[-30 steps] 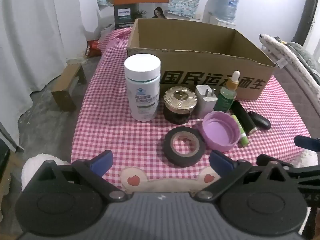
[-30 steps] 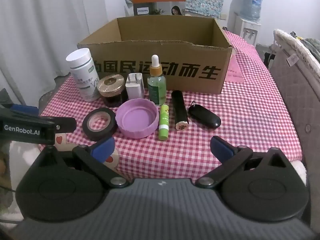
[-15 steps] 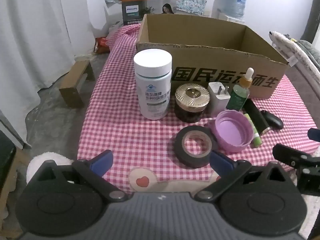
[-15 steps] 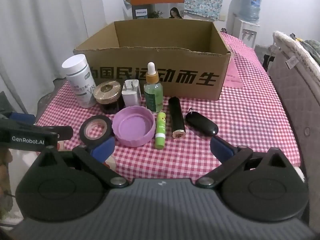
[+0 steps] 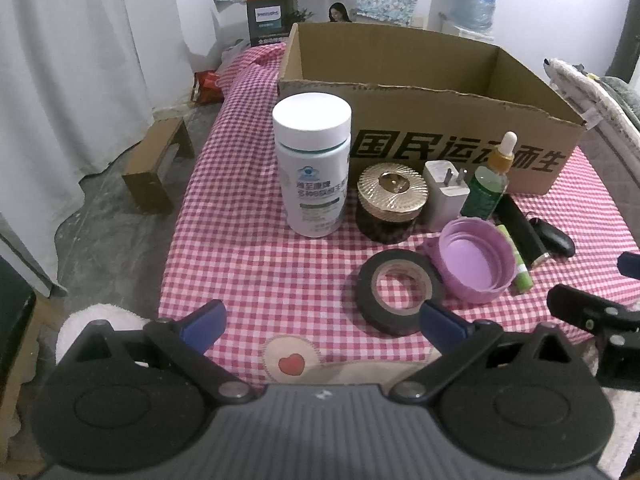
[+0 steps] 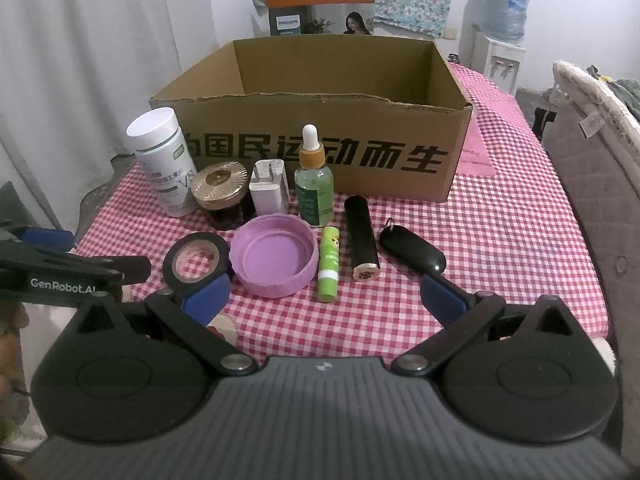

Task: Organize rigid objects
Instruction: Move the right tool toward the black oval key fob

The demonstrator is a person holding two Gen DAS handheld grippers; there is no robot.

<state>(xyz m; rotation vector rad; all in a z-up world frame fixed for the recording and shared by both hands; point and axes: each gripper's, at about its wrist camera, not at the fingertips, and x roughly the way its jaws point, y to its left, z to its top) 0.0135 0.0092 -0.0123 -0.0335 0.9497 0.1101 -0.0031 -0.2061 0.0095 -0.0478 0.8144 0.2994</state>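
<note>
An open cardboard box [image 5: 460,136] [image 6: 320,152] stands at the back of the checked table. In front of it sit a white pill bottle [image 5: 314,166] [image 6: 164,160], a gold-lidded jar [image 5: 390,202] [image 6: 222,194], a white charger [image 5: 446,194] [image 6: 269,194], a green dropper bottle [image 5: 490,184] [image 6: 315,184], a black tape roll [image 5: 398,292] [image 6: 196,258], a purple lid [image 5: 474,266] [image 6: 274,258], a green lip balm [image 6: 329,264], a black tube [image 6: 361,248] and a black key fob [image 6: 414,250]. My left gripper [image 5: 320,320] and right gripper [image 6: 324,294] hover open and empty near the front edge.
A pink checked cloth [image 5: 248,248] covers the table. A small wooden stool [image 5: 156,168] stands on the floor at the left, by white curtains. A padded chair [image 6: 592,152] is at the right. A water dispenser [image 6: 504,32] stands at the back.
Both grippers have moved forward toward the objects, which look larger now. The left view has shifted so the pill bottle is nearer centre. Nothing was grasped.
</note>
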